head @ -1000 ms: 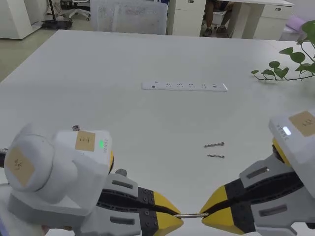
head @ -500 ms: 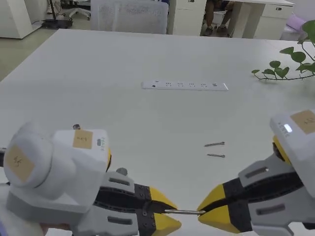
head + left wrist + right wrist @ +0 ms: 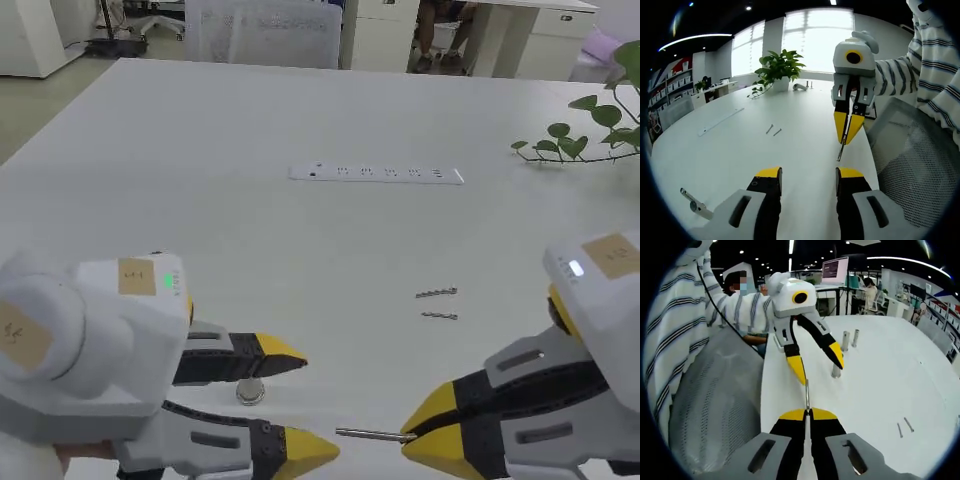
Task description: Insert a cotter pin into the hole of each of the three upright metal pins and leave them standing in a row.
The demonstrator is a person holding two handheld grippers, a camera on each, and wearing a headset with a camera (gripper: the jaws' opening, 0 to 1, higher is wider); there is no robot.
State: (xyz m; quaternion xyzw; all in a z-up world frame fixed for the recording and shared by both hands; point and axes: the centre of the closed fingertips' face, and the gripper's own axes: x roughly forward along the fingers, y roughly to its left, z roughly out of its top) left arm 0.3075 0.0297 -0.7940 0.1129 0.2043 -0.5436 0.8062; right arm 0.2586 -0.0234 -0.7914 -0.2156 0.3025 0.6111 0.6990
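**Cotter pin lay flat, tip aimed toward the L tongs**

The R tongs (image 3: 412, 437) were squeezed tight on one cotter pin (image 3: 368, 433). The pin lay flat. Its long way ran side to side, w/ the free end sticking out toward the L tongs (image 3: 318, 405). The L tongs were let go: jaws wide apart, nothing in them.

The nearest upright pin (image 3: 250, 392) stood on the table (image 3: 300, 240), seen in the gap btw the L jaws. I couldn't tell if a jaw touched it. So the L tongs were much nearer to it than the R tongs. The cotter pin's tip was apart from it.

My guess: the L tongs should close on that pin to keep it steady. Then the R tongs push the cotter pin straight along its long way. The hole was too small to see, so I couldn't tell which way it faced.

Two more upright pins (image 3: 845, 340) stood close together, past the L tongs. Two spare cotter pins (image 3: 435, 294) lay ahead of the R tongs, well apart from them.

The table was white, flat and smooth, so a thin pin could roll. A power strip (image 3: 375, 174) lay far ahead of both tongs, and a plant (image 3: 603, 116) was far out past the R tongs.
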